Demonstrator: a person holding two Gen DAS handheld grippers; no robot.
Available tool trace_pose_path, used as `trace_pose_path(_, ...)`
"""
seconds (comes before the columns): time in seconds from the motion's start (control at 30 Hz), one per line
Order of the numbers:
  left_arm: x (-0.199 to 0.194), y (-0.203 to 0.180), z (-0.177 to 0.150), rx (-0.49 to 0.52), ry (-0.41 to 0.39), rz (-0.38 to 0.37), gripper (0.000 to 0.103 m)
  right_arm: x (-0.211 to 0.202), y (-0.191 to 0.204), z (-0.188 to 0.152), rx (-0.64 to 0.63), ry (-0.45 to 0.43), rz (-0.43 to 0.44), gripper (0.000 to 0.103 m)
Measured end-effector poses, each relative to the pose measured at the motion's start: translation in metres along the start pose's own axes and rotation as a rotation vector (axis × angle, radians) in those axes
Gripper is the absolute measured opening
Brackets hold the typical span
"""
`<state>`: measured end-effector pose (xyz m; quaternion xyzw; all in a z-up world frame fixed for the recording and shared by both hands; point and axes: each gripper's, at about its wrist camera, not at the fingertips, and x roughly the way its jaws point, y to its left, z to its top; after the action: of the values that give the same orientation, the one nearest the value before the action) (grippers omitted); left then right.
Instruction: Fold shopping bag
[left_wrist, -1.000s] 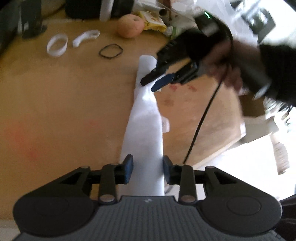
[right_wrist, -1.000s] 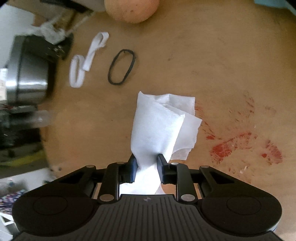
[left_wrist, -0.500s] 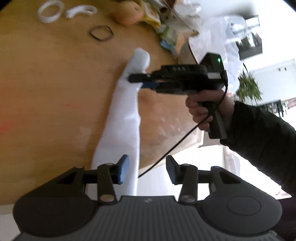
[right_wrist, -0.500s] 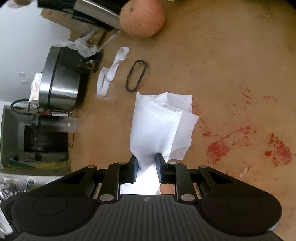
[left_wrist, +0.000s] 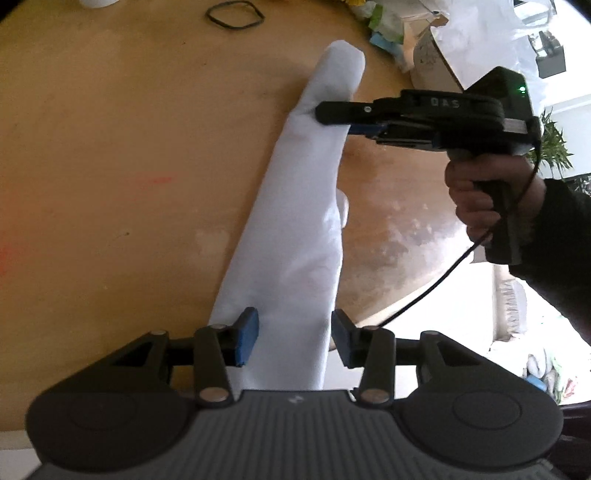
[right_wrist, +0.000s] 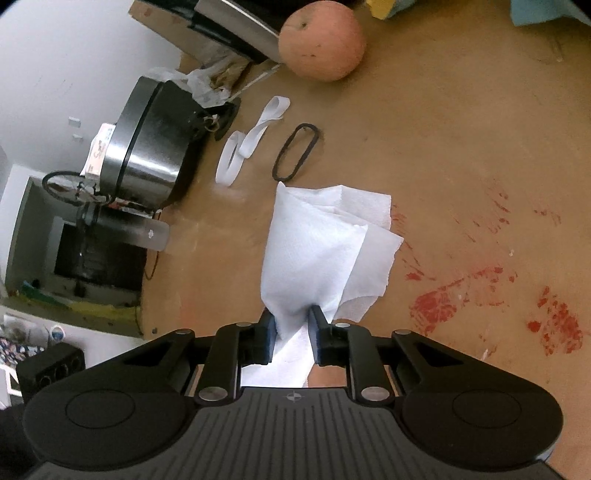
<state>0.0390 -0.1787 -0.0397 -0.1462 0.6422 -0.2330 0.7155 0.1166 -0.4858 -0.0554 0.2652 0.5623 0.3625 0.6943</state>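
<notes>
Lowered, the right hand-held gripper (left_wrist: 332, 114), marked "OAS", pinches the bag (left_wrist: 295, 221).

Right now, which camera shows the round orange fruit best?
The right wrist camera. The orange fruit sits whole and sharp at the top of that picture, on the wooden table near the black rubber band. The left wrist camera does not show the fruit at all; its picture stops just past the rubber band.
</notes>
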Motion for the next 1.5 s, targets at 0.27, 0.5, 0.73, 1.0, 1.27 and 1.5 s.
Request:
trace_pose_path(0.27,0.001,-0.018,-0.014,0.010,-0.069,0.109,0.044,0.003,0.017,0.003,-0.096,0.015,-0.054,0.018)
trace_pose_path(0.5,-0.001,-0.013,-0.020,-0.080,-0.121,0.099,0.047,0.037,0.041,0.026,-0.184,0.073,-0.052,0.020)
trace_pose_path(0.73,0.002,-0.015,-0.018,-0.105,-0.127,0.091,0.050,0.079,0.073,0.039,-0.253,0.138,-0.036,0.020)
trace_pose_path(1.0,0.012,-0.041,-0.017,-0.048,-0.125,0.203,0.050,0.065,0.084,0.047,-0.236,0.119,-0.098,0.045)
trace_pose_path(1.27,0.009,-0.036,-0.020,-0.045,-0.123,0.192,0.052,0.026,0.115,0.039,-0.443,0.022,-0.103,0.058)
trace_pose_path(1.5,0.014,-0.039,-0.020,-0.035,-0.113,0.199,0.053,0.060,0.137,0.039,-0.601,0.129,-0.063,0.058)
